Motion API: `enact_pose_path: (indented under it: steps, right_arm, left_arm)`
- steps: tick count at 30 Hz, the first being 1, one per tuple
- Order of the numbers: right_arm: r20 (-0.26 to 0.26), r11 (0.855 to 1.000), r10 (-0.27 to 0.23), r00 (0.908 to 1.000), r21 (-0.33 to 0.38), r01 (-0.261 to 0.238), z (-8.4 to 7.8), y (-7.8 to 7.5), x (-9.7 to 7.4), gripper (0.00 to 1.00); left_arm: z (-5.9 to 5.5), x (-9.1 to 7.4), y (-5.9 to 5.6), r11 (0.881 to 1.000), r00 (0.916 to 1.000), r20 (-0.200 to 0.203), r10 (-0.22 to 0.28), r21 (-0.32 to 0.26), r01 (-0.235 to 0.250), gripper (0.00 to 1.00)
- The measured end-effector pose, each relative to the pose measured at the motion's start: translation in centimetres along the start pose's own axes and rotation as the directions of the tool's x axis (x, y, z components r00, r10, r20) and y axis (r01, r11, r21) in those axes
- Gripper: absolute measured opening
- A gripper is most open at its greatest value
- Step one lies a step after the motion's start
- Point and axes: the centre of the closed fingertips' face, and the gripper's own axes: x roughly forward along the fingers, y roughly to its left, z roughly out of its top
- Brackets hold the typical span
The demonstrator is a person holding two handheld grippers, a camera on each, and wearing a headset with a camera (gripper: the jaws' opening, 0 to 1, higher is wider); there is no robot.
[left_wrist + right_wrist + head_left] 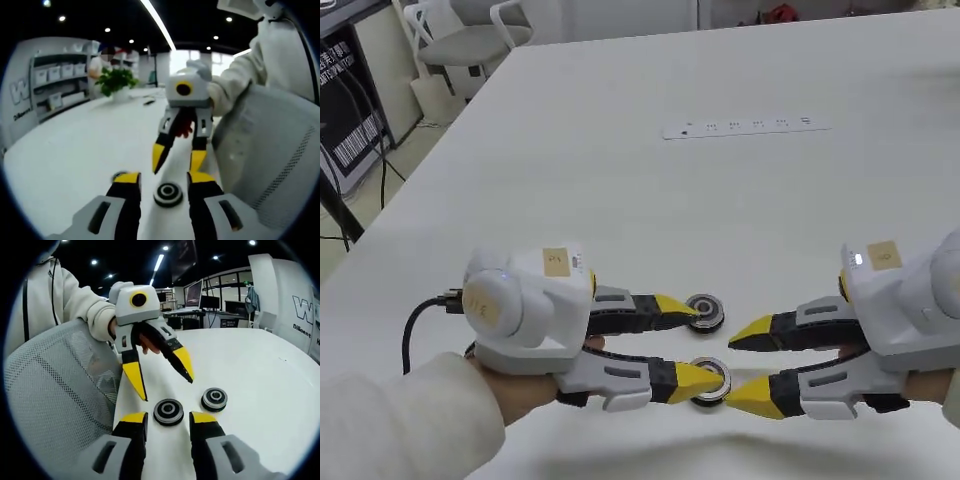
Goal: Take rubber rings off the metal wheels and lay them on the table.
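Two small metal wheels with black rubber rings lie flat on the white table (620, 180). The near wheel (708, 381) (168, 194) (168, 411) sits between the yellow tips of both grippers, which face each other. The far wheel (705, 312) (214, 399) lies just beyond, and in the left gripper view it (119, 175) is half hidden behind a jaw. My left gripper (707, 343) (164, 178) (166, 387) is open. My right gripper (728, 367) (167, 418) (176, 166) is open too. Neither grips anything.
A white power strip (745, 127) lies farther back on the table. The table's left edge runs diagonally, with a chair (470, 40) and floor past it. A black cable (420, 320) trails from the left gripper. A mesh chair back (55, 385) stands near the front edge.
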Motion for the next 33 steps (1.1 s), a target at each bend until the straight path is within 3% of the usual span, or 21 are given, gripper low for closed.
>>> enact_pose_path:
  steps: [6,12,27,33]
  right_arm:
    - [-0.011,1.000,-0.016,0.9998,0.015,0.017,-0.6,-0.3,0.4,0.28]
    - [-0.014,0.999,-0.021,0.9997,0.024,0.021,-0.9,-0.4,0.6,0.27]
    - [-0.018,0.999,-0.017,0.9997,0.028,0.017,-1.4,-0.2,0.9,0.26]
    - [-0.018,0.999,-0.006,0.9998,0.032,0.007,-1.4,0.0,1.0,0.26]
  left_arm:
    - [-0.8,0.4,-0.1,1.000,0.9999,-0.016,-0.005,0.000,0.005,0.32]
    - [-2.3,1.1,-1.1,0.999,0.9965,-0.071,-0.043,0.026,0.045,0.29]
    - [-3.0,1.1,-0.4,1.000,0.9967,-0.076,-0.029,-0.011,0.028,0.24]
    - [-3.2,1.1,-0.6,1.000,0.9959,-0.086,-0.029,-0.002,0.029,0.22]
